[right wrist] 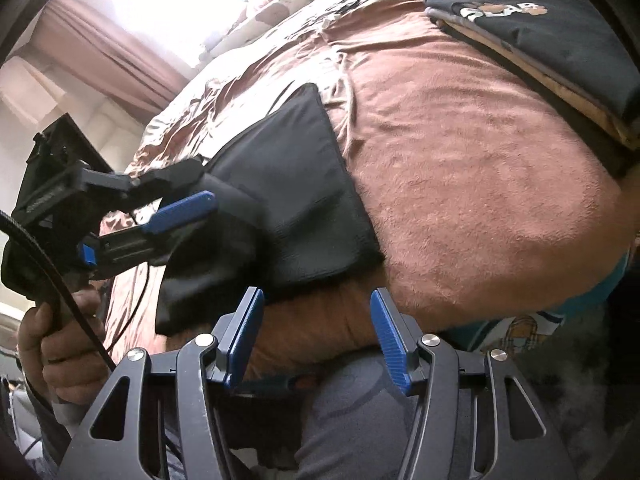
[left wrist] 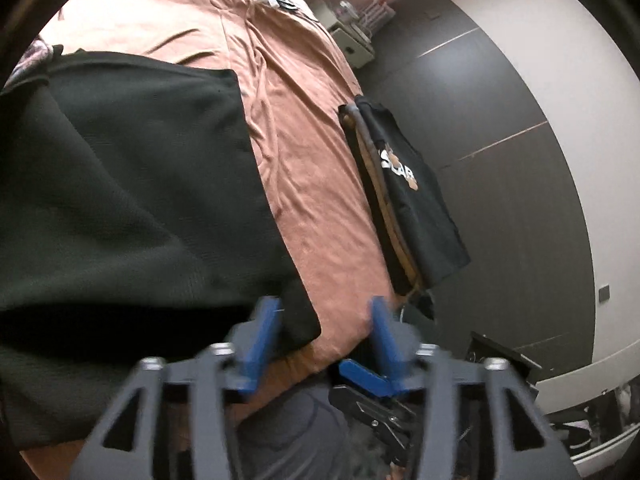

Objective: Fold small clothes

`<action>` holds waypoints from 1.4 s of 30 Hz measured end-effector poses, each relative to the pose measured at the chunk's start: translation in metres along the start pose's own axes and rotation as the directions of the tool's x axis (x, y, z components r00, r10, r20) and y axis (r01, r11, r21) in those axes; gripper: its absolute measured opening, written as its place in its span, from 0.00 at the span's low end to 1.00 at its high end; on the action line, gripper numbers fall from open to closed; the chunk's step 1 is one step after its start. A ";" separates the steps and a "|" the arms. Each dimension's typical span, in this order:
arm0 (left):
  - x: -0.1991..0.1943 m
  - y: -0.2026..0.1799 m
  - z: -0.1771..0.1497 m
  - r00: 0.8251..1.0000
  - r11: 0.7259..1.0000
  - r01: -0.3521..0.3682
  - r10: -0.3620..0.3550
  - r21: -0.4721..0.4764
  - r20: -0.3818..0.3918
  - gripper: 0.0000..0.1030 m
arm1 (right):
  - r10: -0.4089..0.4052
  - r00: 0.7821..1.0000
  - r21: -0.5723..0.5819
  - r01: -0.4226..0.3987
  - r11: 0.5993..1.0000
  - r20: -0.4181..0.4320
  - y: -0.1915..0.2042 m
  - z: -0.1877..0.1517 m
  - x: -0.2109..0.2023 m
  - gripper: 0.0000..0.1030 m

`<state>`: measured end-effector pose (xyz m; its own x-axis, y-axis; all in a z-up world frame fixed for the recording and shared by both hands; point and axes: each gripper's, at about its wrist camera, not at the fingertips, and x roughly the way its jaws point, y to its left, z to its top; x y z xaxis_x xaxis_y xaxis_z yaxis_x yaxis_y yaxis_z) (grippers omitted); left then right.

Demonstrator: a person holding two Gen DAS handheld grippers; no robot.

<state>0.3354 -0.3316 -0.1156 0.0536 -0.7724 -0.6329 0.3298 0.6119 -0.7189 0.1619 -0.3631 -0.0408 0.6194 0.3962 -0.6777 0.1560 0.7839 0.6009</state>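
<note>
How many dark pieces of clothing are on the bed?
2: a plain black garment near the bed's edge, and a folded black printed shirt atop a stack farther along. More may be hidden.

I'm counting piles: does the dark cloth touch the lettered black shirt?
Apart. Right wrist view shows brown blanket between dark cloth and black shirt.

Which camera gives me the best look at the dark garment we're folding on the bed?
The right wrist view: the dark garment shows as a folded shape with its edges clear against the brown bedspread, the left gripper at its side. In the left wrist view it fills the left side, too close to see whole.
</note>
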 end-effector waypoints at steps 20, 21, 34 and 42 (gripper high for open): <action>-0.120 0.109 -0.025 0.972 0.966 -0.120 0.161 -0.231 0.171 0.83 | -0.080 0.994 -0.265 0.058 0.962 -0.076 0.045 0.017 0.061 0.52; -0.123 0.114 -0.025 0.970 0.962 -0.123 0.168 -0.242 0.175 0.83 | -0.082 0.993 -0.273 0.056 0.960 -0.085 0.046 0.018 0.064 0.52; -0.118 0.155 -0.028 0.966 0.931 -0.136 0.200 -0.340 0.161 0.84 | -0.185 0.974 -0.410 0.118 0.904 -0.128 0.070 0.033 0.102 0.54; -0.115 0.158 -0.013 0.949 0.928 -0.191 0.258 -0.321 0.180 0.84 | -0.247 0.963 -0.489 0.166 0.856 -0.105 0.079 0.032 0.120 0.54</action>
<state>0.3691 -0.1441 -0.1599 0.3055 -0.6062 -0.7343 -0.0067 0.7698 -0.6383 0.2731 -0.2688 -0.0606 0.4778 0.2383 -0.8455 -0.1399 0.9709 0.1945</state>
